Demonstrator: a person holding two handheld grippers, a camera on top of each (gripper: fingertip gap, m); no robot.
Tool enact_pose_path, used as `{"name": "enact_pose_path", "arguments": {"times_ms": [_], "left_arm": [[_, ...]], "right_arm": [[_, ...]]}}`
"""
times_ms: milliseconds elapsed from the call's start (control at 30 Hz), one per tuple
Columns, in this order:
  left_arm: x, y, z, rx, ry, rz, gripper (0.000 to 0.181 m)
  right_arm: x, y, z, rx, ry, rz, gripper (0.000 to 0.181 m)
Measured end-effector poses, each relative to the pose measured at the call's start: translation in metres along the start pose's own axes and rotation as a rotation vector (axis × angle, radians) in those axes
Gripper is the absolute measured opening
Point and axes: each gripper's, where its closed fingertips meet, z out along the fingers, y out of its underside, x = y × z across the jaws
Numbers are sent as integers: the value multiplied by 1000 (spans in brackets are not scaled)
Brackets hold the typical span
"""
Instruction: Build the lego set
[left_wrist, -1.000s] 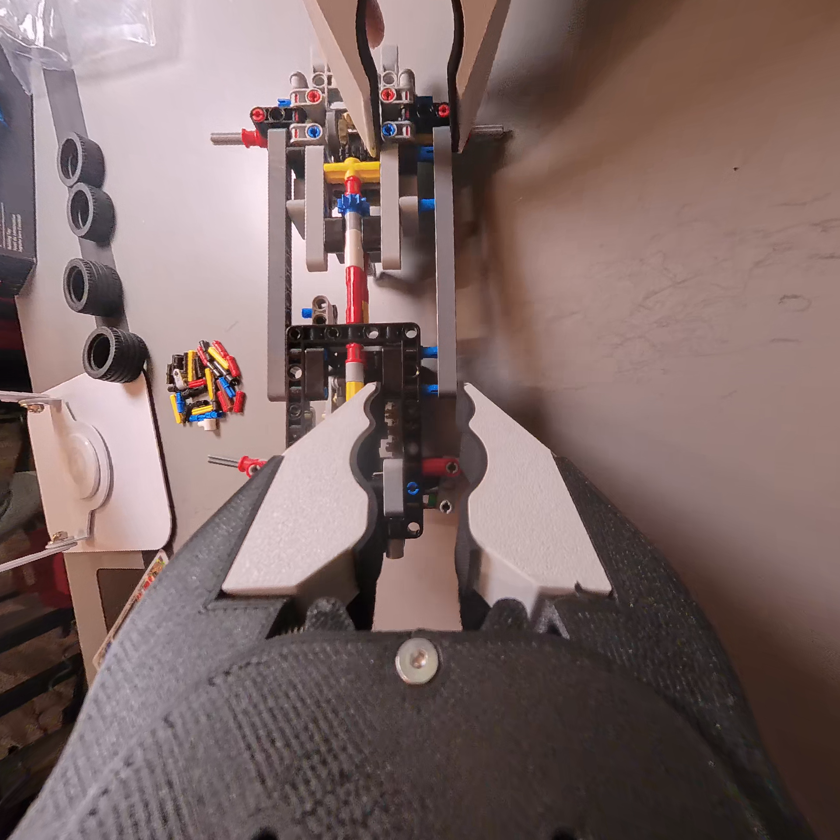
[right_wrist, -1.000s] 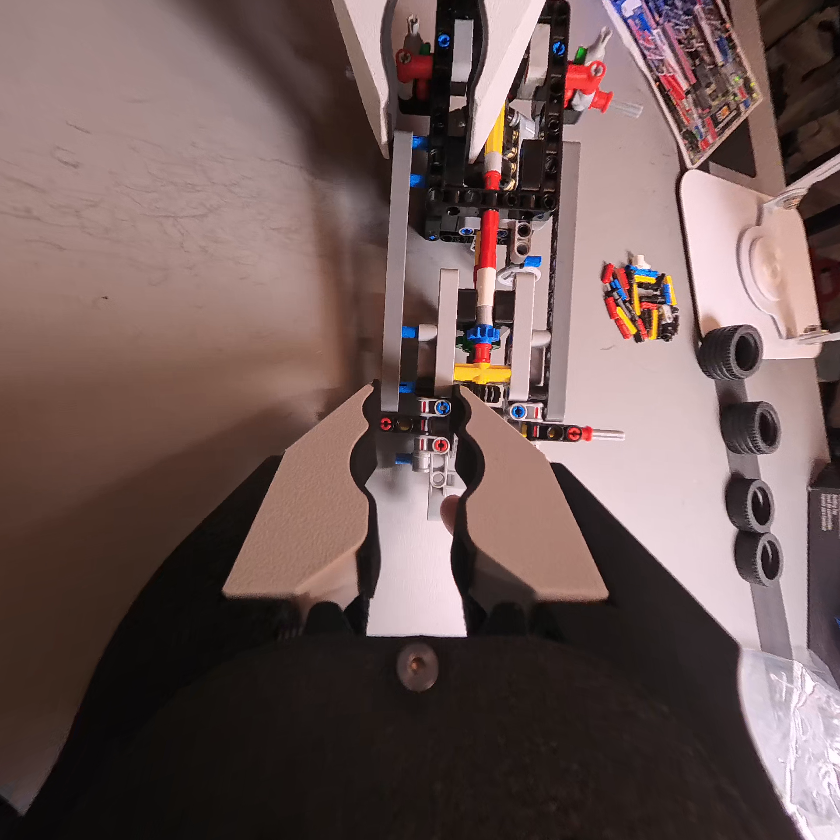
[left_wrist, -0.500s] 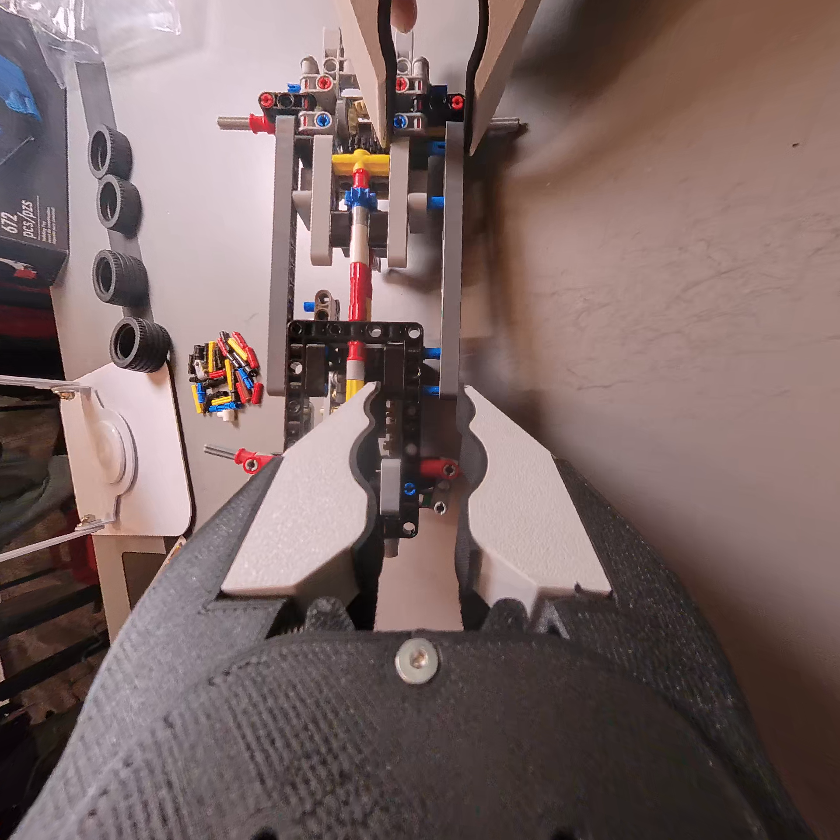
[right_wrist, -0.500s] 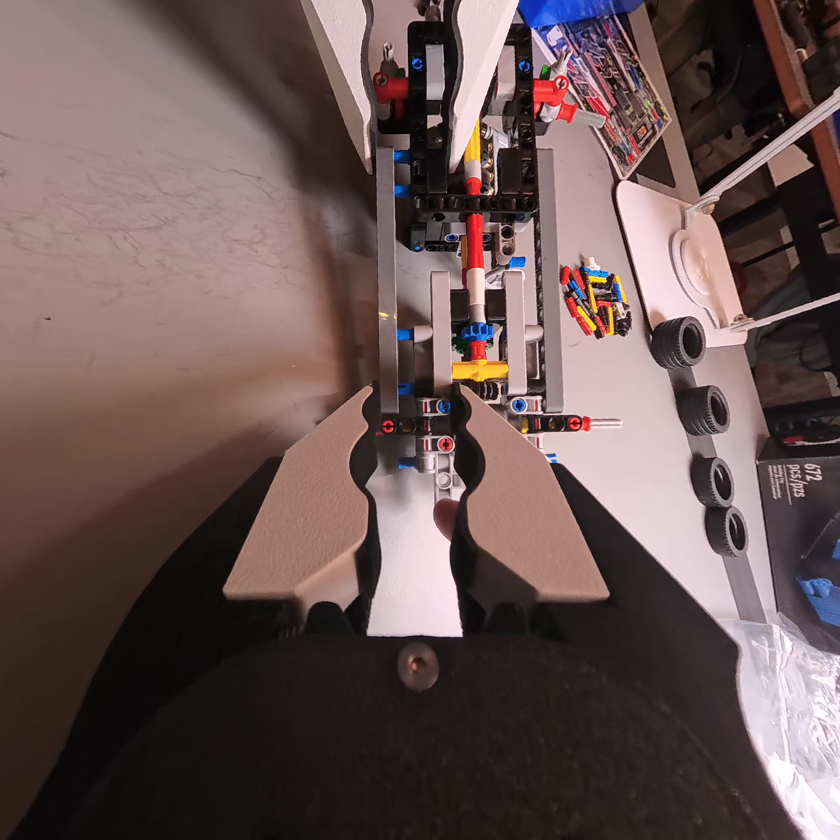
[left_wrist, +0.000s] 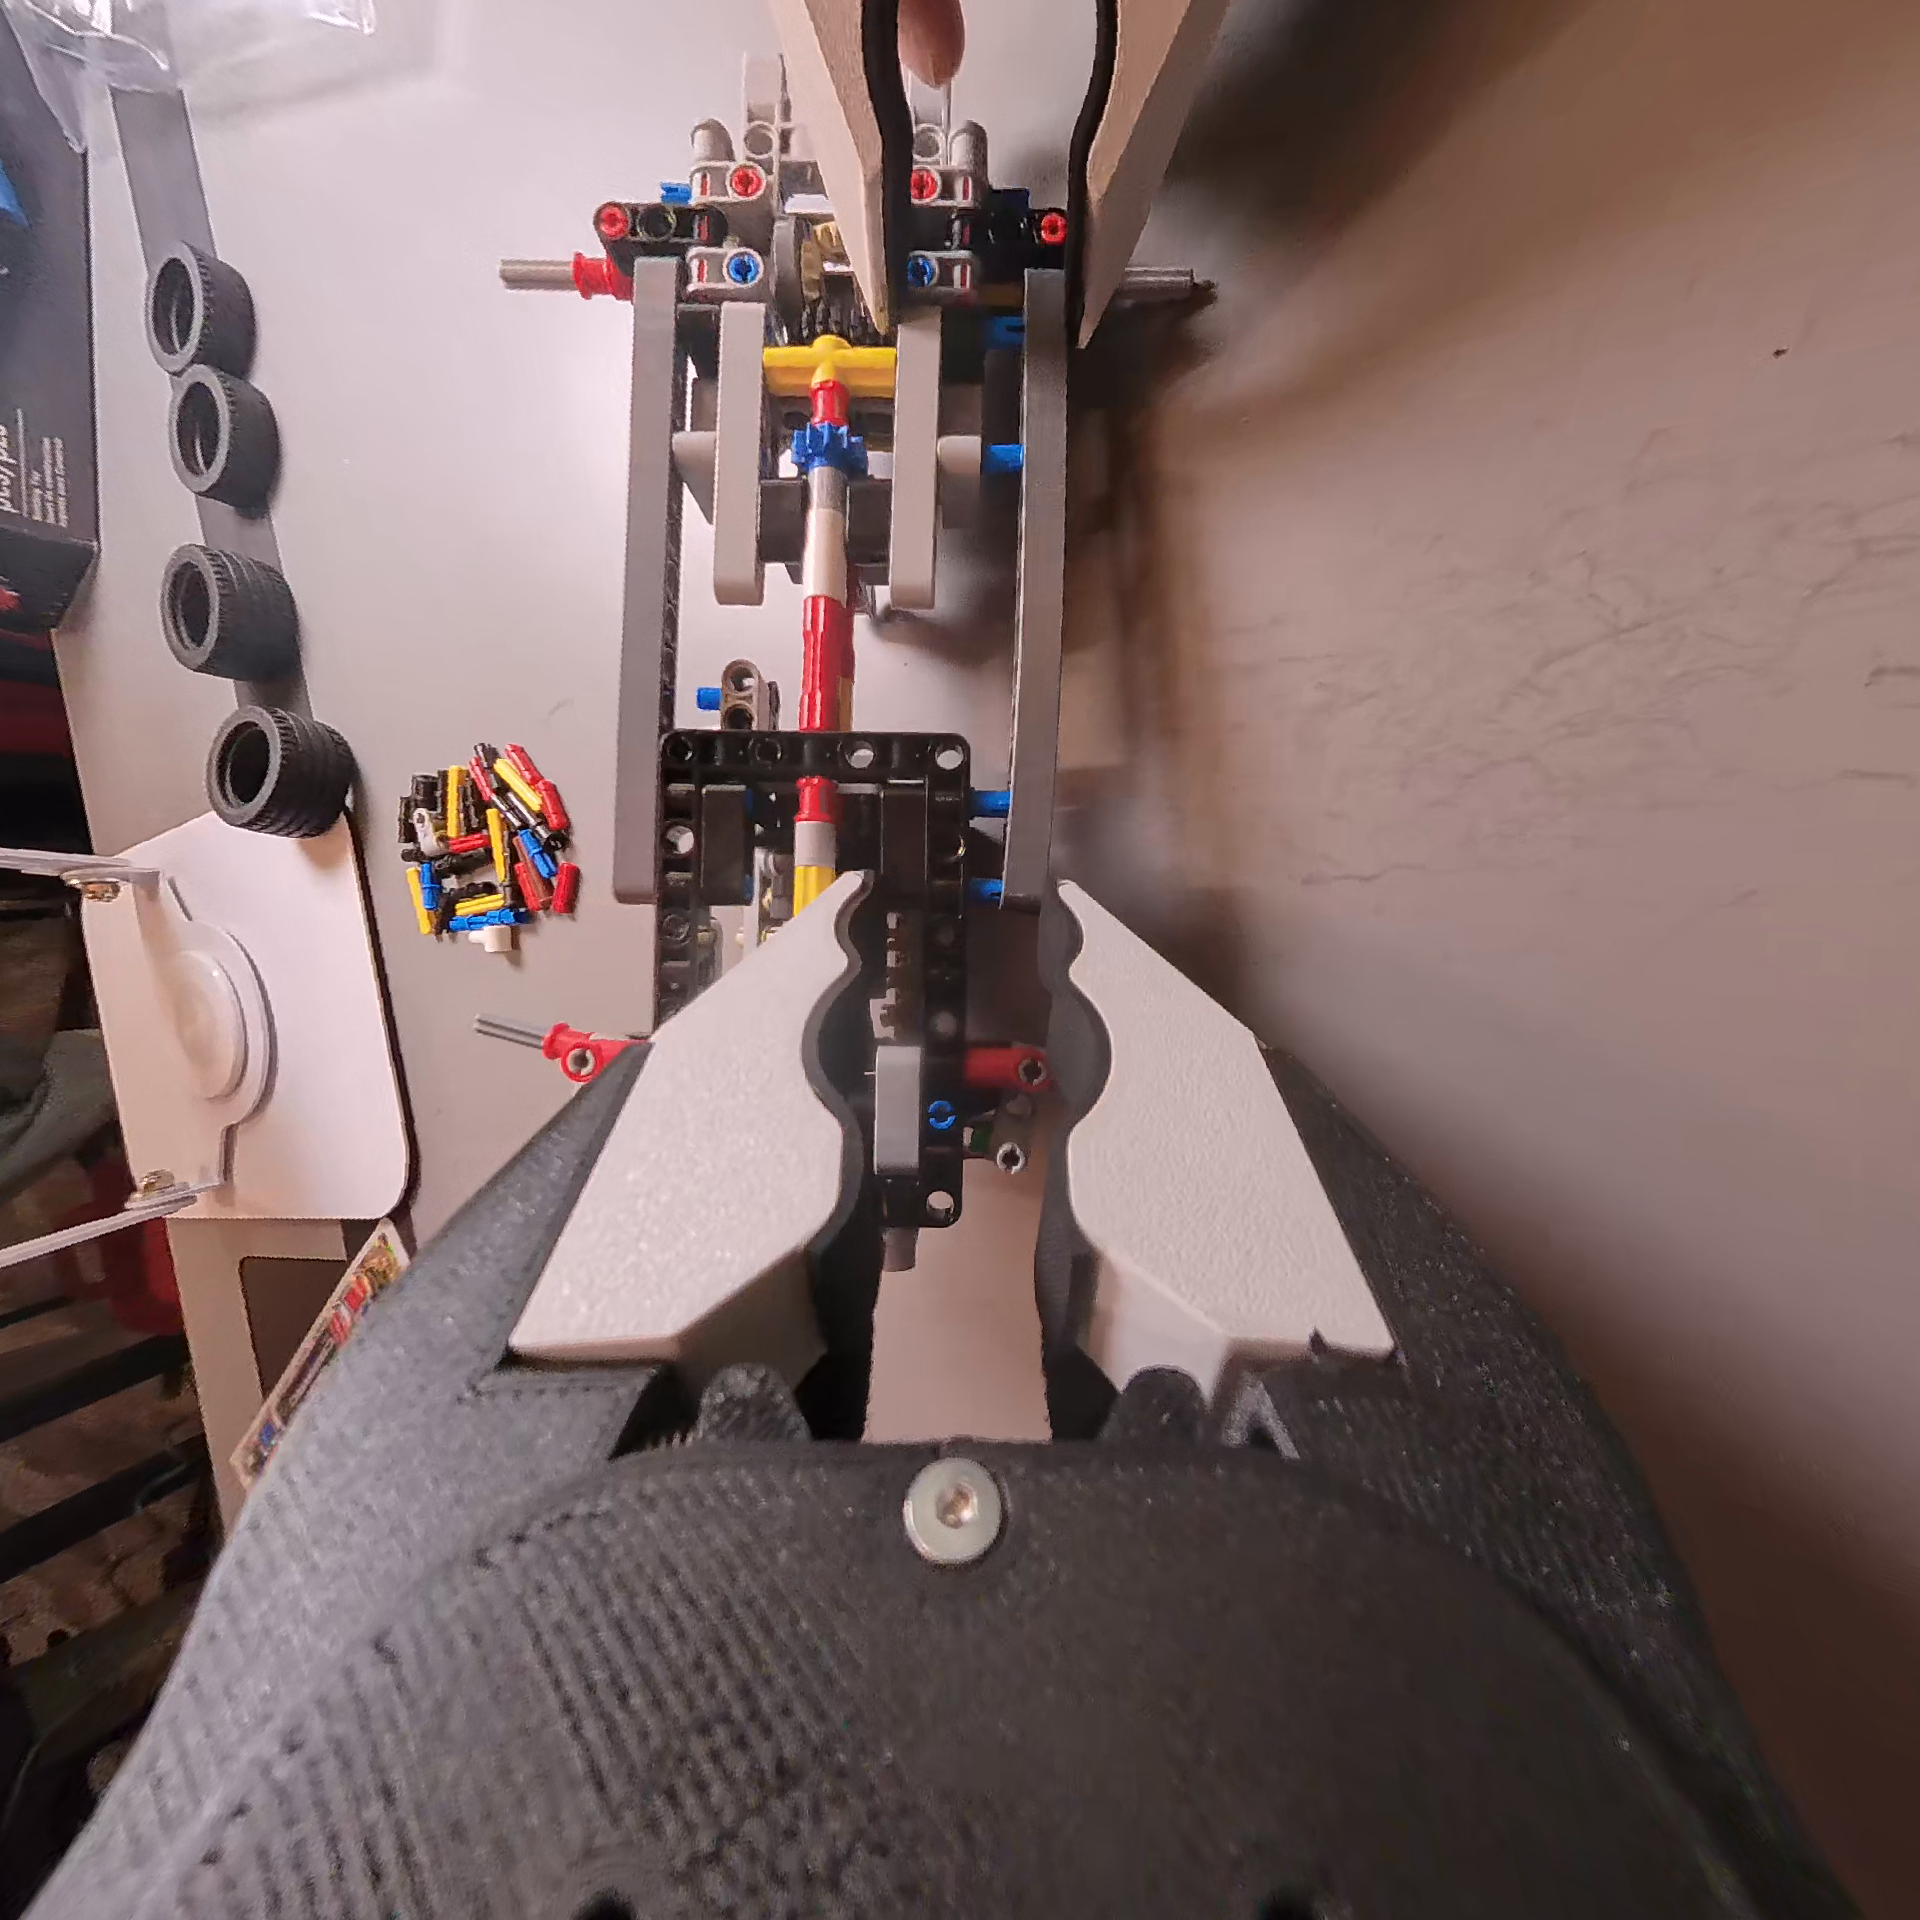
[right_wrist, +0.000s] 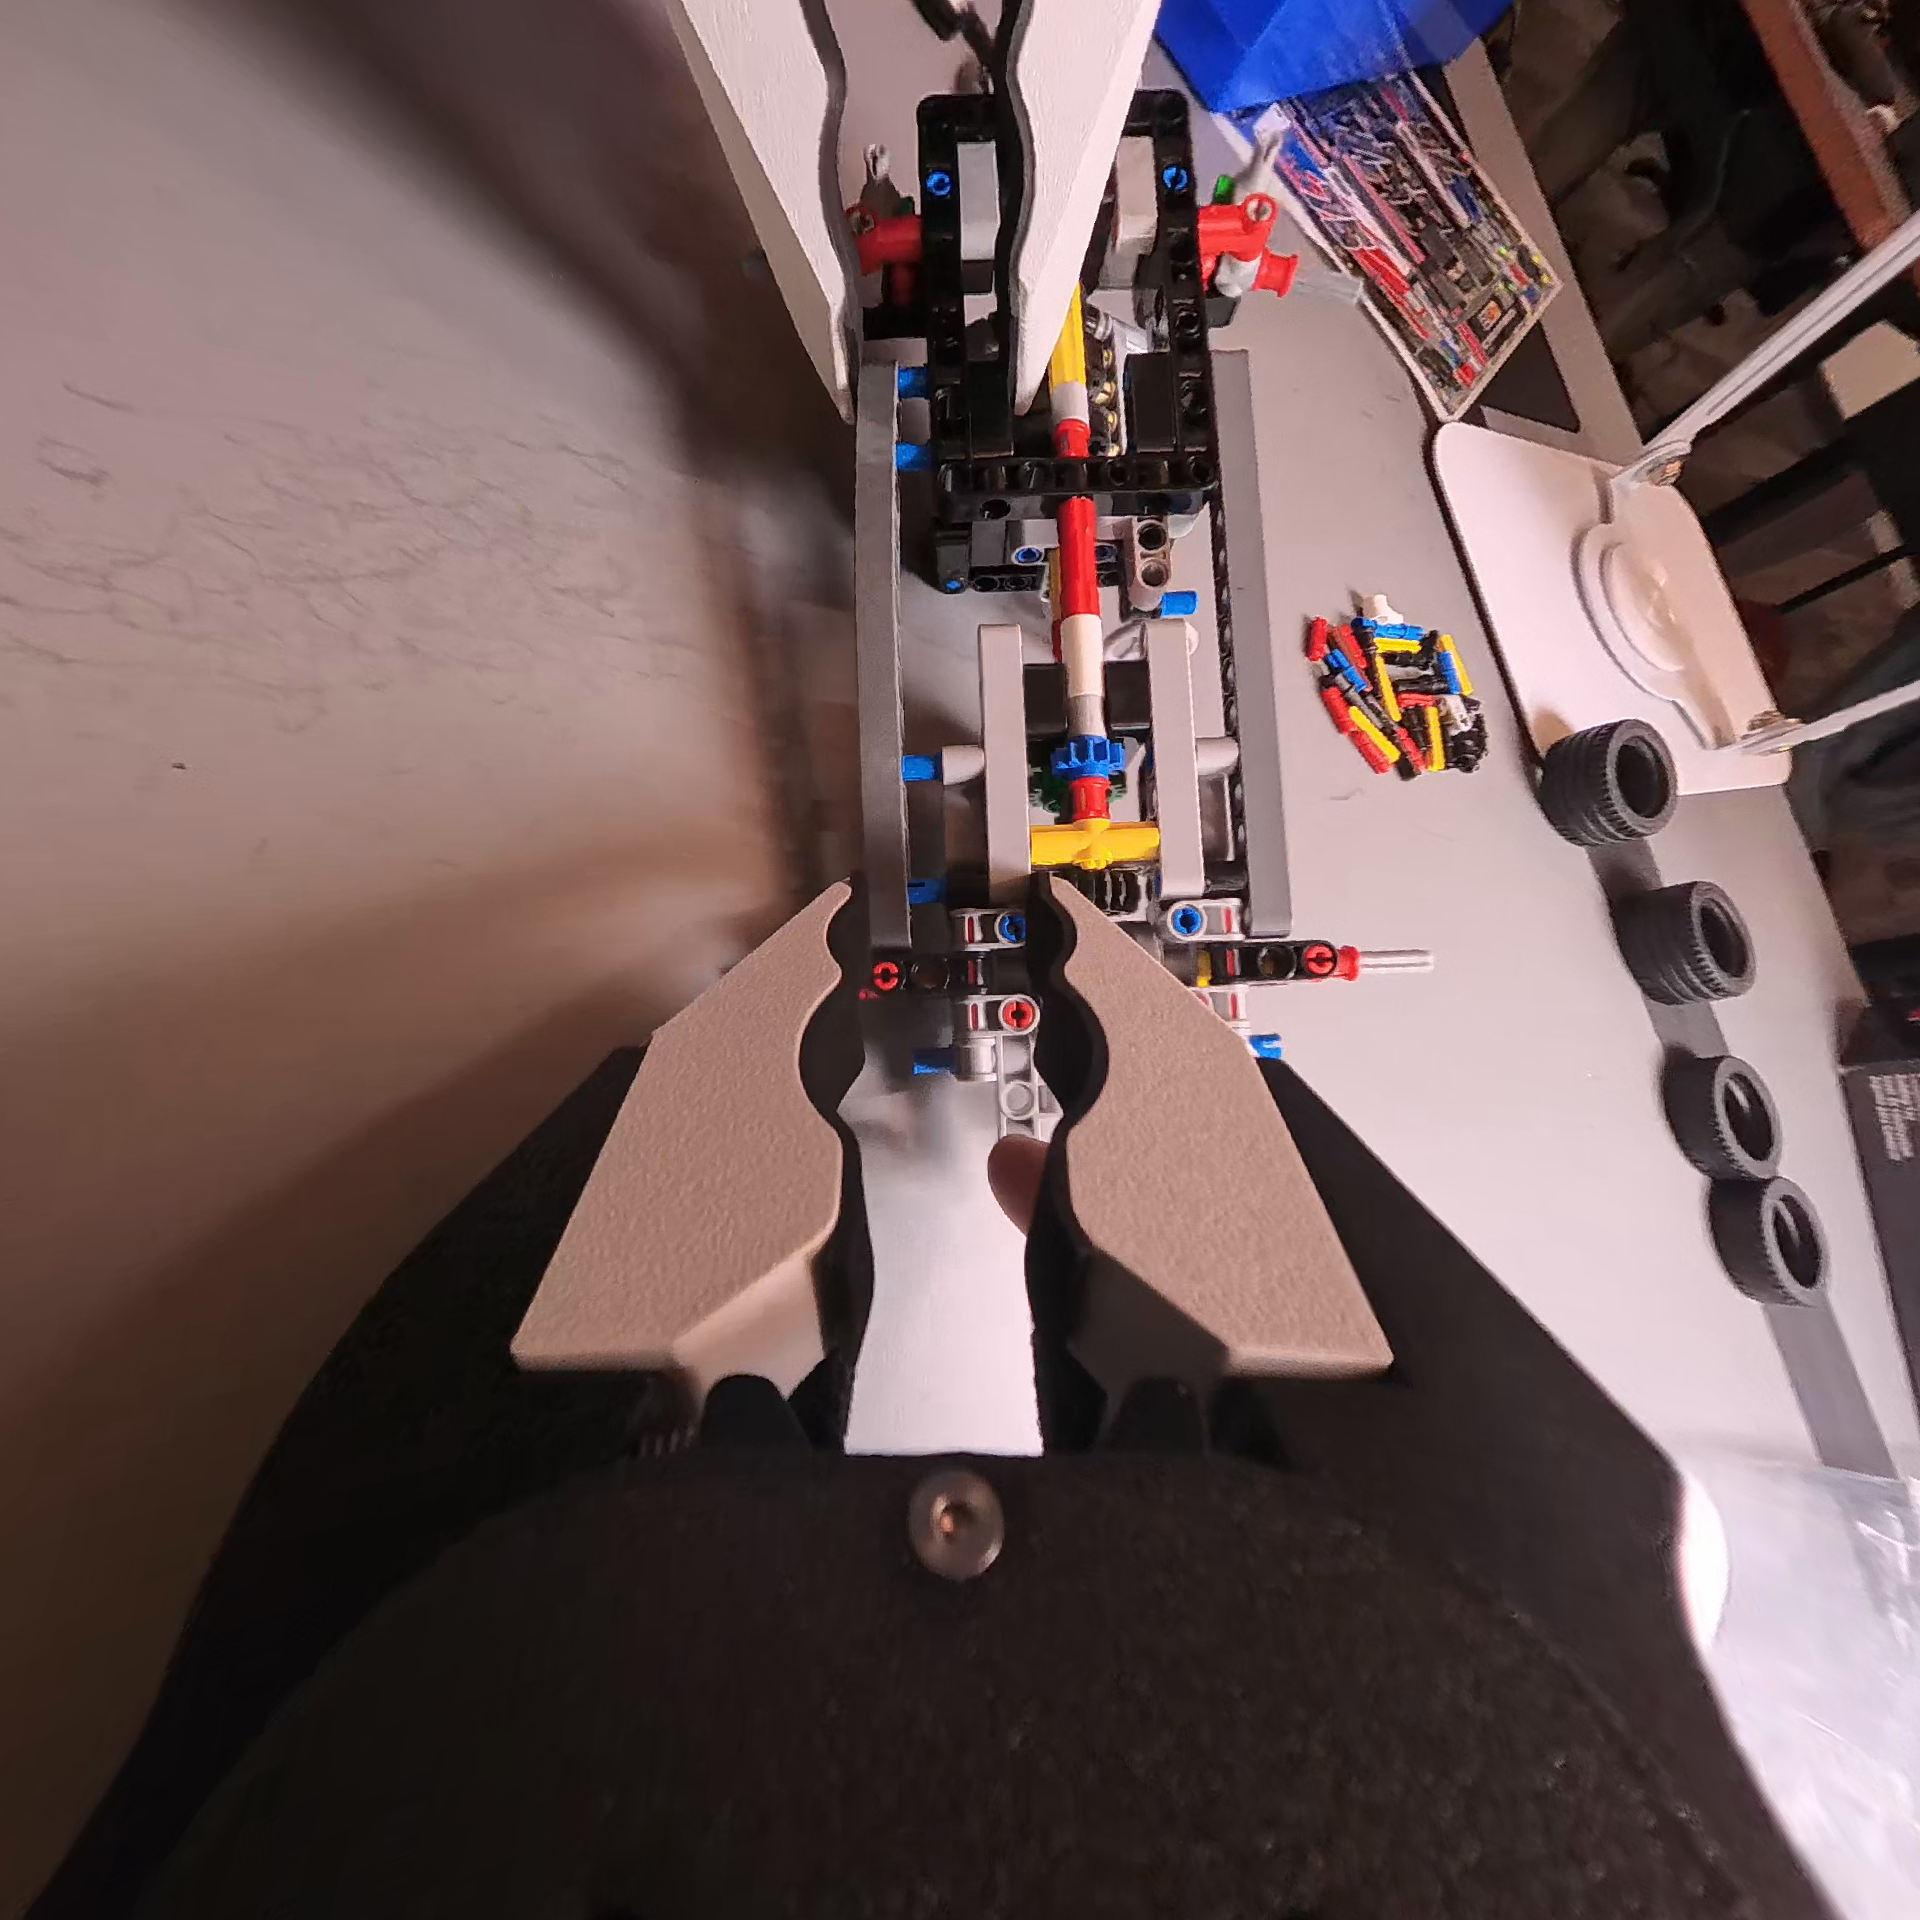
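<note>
The lego chassis (left_wrist: 644, 582) is a long frame of grey beams with a red, white and yellow axle down its middle. My left gripper (left_wrist: 961, 883) is shut on its black frame end. My right gripper (right_wrist: 943, 883) is shut on its other end, on the black beam with red pins. Each gripper shows at the top of the other's view: the right one (left_wrist: 977, 312) and the left one (right_wrist: 935, 410). The chassis (right_wrist: 878, 623) spans between them along the table's edge. I cannot tell whether it touches the table. A person's fingertip (right_wrist: 1013, 1169) shows by the right finger.
A pile of small coloured pins (left_wrist: 483, 842) (right_wrist: 1392, 696) lies beside the chassis. Several black tyres (left_wrist: 275, 774) (right_wrist: 1605, 779) sit in a row. A white lamp base (left_wrist: 239, 1049), a dark box (left_wrist: 42, 364), a booklet (right_wrist: 1413, 218) and a plastic bag (right_wrist: 1818, 1662) are around. A brown surface lies beyond the table's edge.
Both grippers keep their hold on the chassis. Both views have tilted slightly, so the booklet end of the table and a blue bin now show more in the right wrist view.
</note>
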Motion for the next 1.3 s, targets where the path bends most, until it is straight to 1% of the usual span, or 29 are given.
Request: {"name": "enact_pose_path", "arguments": {"times_ms": [33,200,667,900,1167,1300], "left_arm": [[1,0,-1,1,8,-5,28],[1,0,-1,-4,1,-6,28],[1,1,-1,34,-47,-34,28],[2,2,0,16,-75,-33,28],[4,0,-2,45,-58,-79,28],[4,0,-2,41,-64,-76,28]], "right_arm": [[-1,0,0,2,-9,7,26],[0,0,0,-1,-16,11,26],[0,-2,0,28,74,-19,26],[0,-3,-1,38,75,-8,25],[-2,-4,-3,58,40,45,25],[-3,-3,-2,34,43,51,26]]}}
